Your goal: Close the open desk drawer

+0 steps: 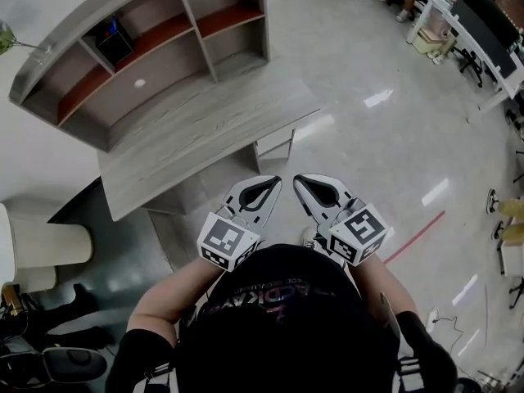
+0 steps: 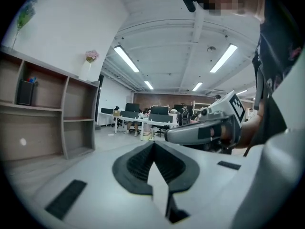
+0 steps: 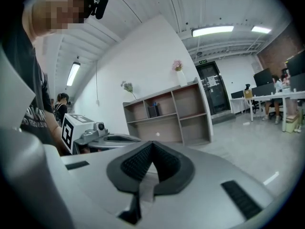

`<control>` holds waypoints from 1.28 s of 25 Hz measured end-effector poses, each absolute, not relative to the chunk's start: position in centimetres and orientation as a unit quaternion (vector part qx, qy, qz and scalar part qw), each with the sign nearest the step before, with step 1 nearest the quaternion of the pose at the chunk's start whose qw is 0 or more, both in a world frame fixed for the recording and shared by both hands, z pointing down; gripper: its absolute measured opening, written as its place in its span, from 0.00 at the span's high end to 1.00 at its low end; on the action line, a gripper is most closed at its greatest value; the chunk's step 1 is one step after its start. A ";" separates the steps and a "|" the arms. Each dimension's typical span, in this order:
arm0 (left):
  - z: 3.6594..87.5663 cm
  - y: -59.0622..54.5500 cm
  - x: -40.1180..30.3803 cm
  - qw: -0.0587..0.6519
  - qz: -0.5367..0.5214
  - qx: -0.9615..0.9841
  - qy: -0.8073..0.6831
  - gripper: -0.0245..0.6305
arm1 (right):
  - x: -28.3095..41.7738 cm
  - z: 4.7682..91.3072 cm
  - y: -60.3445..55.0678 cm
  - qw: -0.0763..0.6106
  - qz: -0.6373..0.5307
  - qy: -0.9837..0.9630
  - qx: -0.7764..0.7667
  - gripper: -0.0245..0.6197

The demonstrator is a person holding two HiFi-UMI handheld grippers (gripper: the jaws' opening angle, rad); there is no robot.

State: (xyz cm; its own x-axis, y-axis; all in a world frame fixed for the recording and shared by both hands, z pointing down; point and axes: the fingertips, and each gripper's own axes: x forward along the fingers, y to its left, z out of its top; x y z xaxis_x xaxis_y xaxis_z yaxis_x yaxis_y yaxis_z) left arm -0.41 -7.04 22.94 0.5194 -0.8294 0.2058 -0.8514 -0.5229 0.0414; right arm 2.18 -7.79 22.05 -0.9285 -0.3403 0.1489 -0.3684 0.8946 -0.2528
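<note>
We hold both grippers up close in front of the chest, side by side and slightly apart, their tips angled toward each other. The left gripper (image 1: 273,183) has its jaws together with nothing between them; its own view shows the ribbed black pads meeting in a point. The right gripper (image 1: 300,180) is the same, with its pads pressed together and nothing gripped. Each carries its marker cube (image 1: 228,242) at the back, near our forearms.

Ahead and below us stands the grey wood surface (image 1: 205,129), set against the white wall. A shelf unit (image 1: 147,47) with reddish boards rises from its back edge. A small black box (image 1: 115,41) sits in one of the upper compartments, and a vase of pink flowers (image 3: 177,66) stands on top of the unit.

The drawer (image 1: 275,144) shows as a pale front under the right end of the surface, beyond the gripper tips and well apart from them. From this steep angle we cannot tell whether it sits fully pushed in. Neither gripper touches it or the surface.

The glossy floor (image 1: 385,137) stretches to the right, with a red line (image 1: 416,237) across it.
</note>
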 end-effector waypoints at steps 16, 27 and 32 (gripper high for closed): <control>26.4 -4.0 -1.1 0.136 0.074 0.854 -0.496 0.95 | 2.1 24.3 -5.0 0.068 0.188 -0.968 0.151 0.94; 26.5 -4.4 -1.1 0.141 0.070 0.853 -0.497 0.95 | 1.5 24.8 -4.4 0.079 0.186 -0.970 0.133 0.94; 26.4 -4.6 -0.9 0.139 0.070 0.855 -0.495 0.95 | 1.6 24.8 -4.4 0.081 0.181 -0.971 0.134 0.94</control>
